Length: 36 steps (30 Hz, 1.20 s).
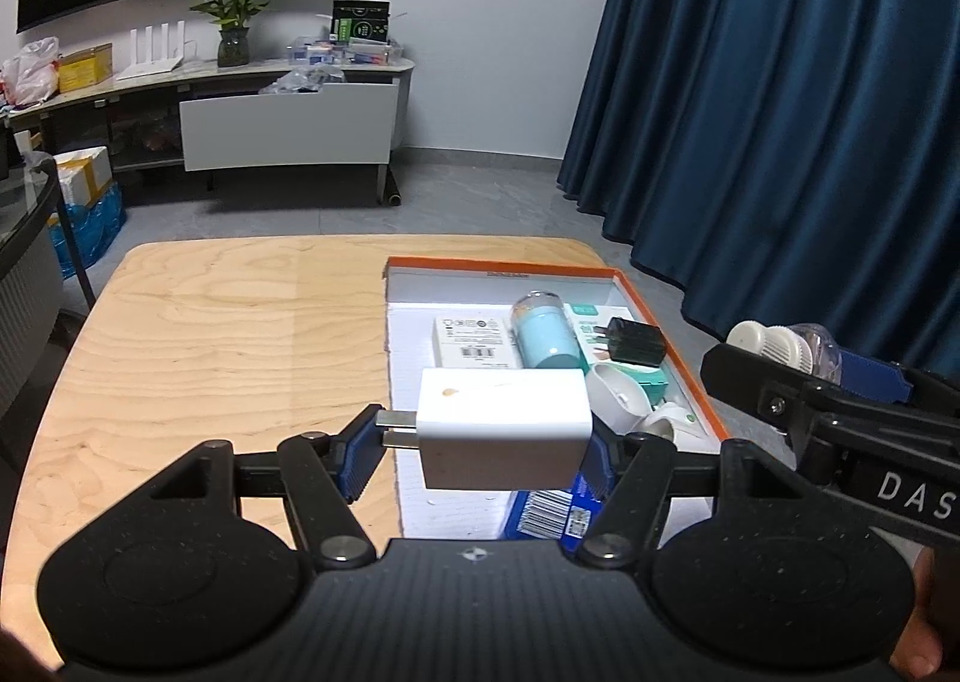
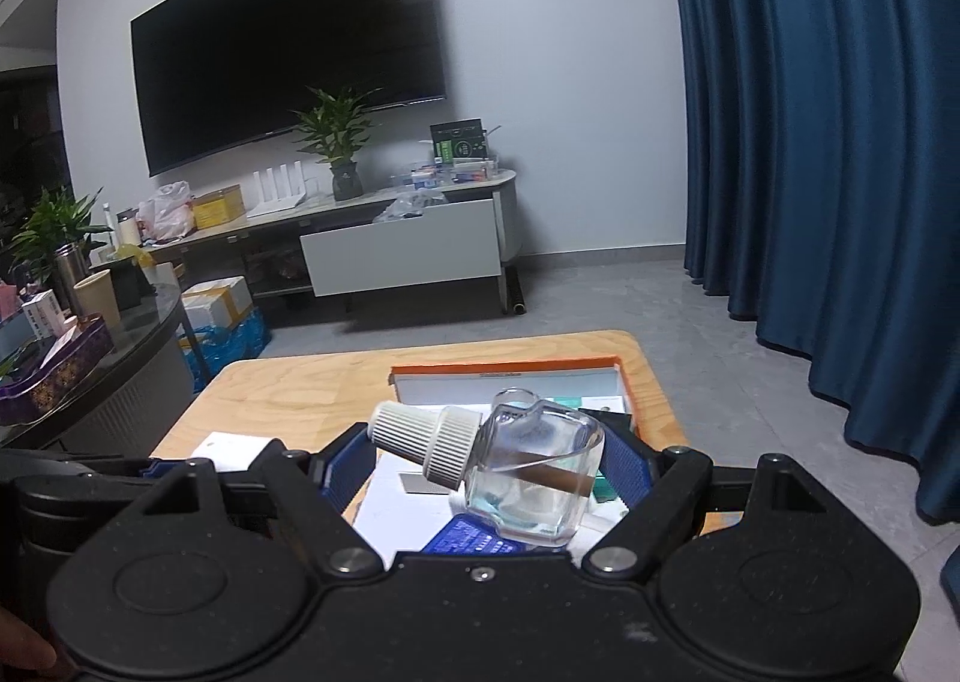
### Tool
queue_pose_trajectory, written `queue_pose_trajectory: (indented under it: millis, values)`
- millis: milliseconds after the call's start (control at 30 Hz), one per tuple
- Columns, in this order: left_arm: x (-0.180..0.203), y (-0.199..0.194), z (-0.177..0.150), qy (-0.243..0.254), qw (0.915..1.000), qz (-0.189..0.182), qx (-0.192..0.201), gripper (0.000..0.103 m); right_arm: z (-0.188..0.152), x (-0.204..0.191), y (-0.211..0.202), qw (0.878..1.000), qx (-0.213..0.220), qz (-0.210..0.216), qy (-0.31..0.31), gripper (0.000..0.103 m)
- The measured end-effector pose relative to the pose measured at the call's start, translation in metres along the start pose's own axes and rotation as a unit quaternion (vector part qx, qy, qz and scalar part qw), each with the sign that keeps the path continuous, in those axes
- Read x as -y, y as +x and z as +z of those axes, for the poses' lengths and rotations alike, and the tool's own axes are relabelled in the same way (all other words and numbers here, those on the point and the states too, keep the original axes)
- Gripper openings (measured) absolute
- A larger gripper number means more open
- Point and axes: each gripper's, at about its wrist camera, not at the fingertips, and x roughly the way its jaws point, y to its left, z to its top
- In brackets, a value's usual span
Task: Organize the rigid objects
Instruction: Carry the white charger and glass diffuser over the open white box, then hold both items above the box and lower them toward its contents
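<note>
Closest to the left wrist camera, the left tool (image 1: pixel 480 451) has its blue-padded fingers (image 1: pixel 359 457) clamped on a white rectangular plastic charger (image 1: pixel 504 427), held level with its two metal prongs pointing left against the left pad. The charger hangs above the near left part of an orange-rimmed shallow cardboard box (image 1: pixel 672 322) that sits on the right half of a pale wooden counter (image 1: pixel 210 334).

In the right wrist view, the right tool (image 2: pixel 489 469) is clamped on a small clear plastic bottle (image 2: pixel 531 478) with a white ribbed screw cap (image 2: pixel 429 436). The bottle lies tilted, cap toward the upper left, with a little clear liquid pooled in its lower corner. It is held above the near end of the same box. A hand shows at the lower edge of each view, behind the black tool bodies.

Inside the box, past the charger, lie a flat white carton with a barcode (image 1: pixel 474 340), a pale blue cylindrical bottle (image 1: pixel 546 337) on its side just right of it, and a black plug adapter (image 1: pixel 636 343) near the right wall. Rounded white plastic pieces (image 1: pixel 618 394) and a teal item rest nearer, and a blue packet with barcodes (image 1: pixel 555 511) lies at the near edge.

Beyond the counter, across grey floor, stands a long low media cabinet (image 1: pixel 288 124) carrying a potted green plant (image 1: pixel 234 4) and assorted boxes. A large dark television (image 2: pixel 288 76) hangs on the white wall above it. Dark blue curtains (image 1: pixel 780 112) fill the right side.
</note>
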Motion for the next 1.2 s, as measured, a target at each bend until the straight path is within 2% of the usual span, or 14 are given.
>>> queue_pose_trajectory:
  millis: [633,1200]
  values:
    - [0.024,0.014,0.006,0.020,0.9996,-0.021,-0.008,0.066,0.002,0.026,-0.003,0.999,0.007,-0.025,0.019,0.095]
    - [0.029,0.022,0.009,0.027,0.9992,-0.026,-0.010,0.066,0.004,0.031,0.003,0.999,0.008,-0.026,0.022,0.095]
